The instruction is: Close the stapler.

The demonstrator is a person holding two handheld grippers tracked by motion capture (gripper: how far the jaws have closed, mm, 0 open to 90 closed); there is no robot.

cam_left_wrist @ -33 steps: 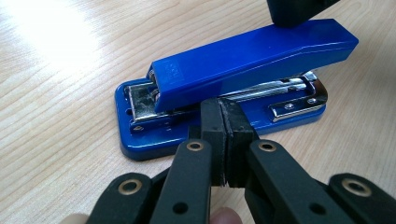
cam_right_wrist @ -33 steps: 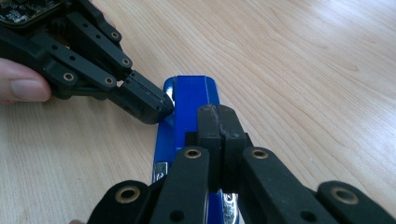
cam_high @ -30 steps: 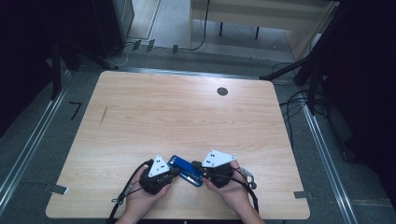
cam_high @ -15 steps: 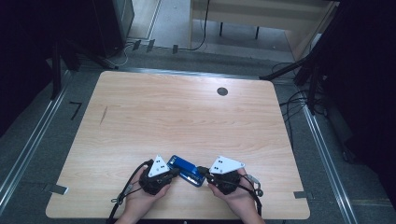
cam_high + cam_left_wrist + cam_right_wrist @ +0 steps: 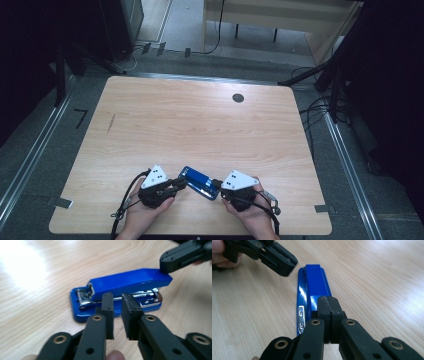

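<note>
On the wooden table (image 5: 200, 120), near its front edge, the blue stapler (image 5: 200, 182) lies lengthwise between my hands, my right gripper (image 5: 329, 302) pressed shut on its rear end, my left gripper (image 5: 117, 305), jaws just parted narrowly and empty, facing its side.

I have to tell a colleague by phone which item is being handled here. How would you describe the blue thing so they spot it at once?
Start at the wooden table and go to its near edge, where two hands hold black tongs. Between the left tongs and the right tongs lies a stapler. It is glossy blue with a silver metal mechanism between its top arm and base, the only coloured item on the table.
</note>
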